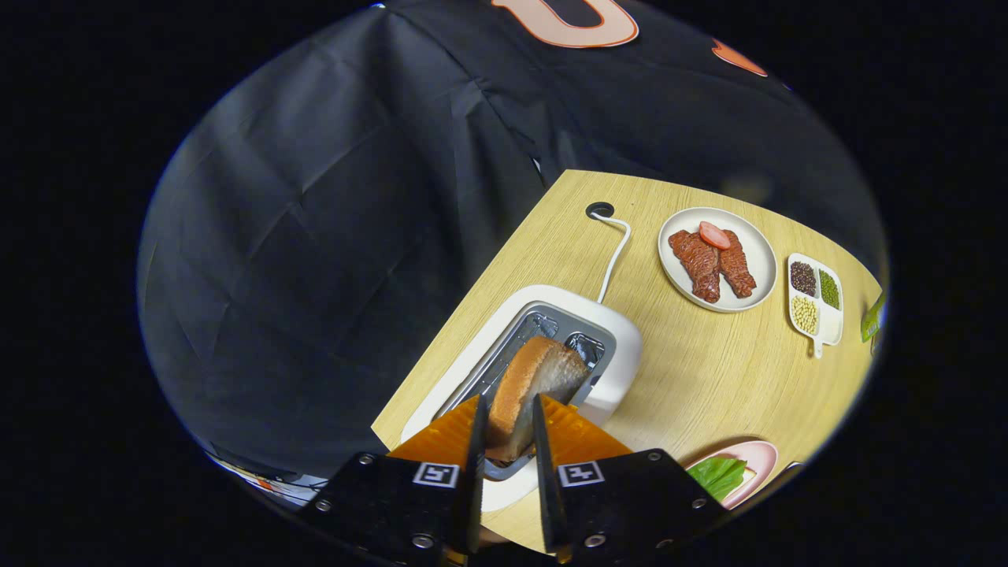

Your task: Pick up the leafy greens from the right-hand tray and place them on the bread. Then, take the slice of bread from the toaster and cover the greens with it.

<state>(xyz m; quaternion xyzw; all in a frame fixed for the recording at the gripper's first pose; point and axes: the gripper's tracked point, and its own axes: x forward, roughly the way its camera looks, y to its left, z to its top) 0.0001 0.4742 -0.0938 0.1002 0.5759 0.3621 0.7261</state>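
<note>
A browned slice of bread (535,382) stands on edge between my fingers, and my gripper (508,409) is shut on it directly above the slot of the white toaster (610,366). The slice's lower end is still at the level of the slot opening. To the right of the fingers, a pink plate (756,457) holds the leafy greens (718,475); whatever lies under the greens is hidden.
The toaster's white cord (614,256) runs to a hole (599,209) in the wooden table (709,378). Beyond it sit a white plate (756,272) with meat slices and a small divided dish (817,303) of beans. The table edge drops off left of the toaster.
</note>
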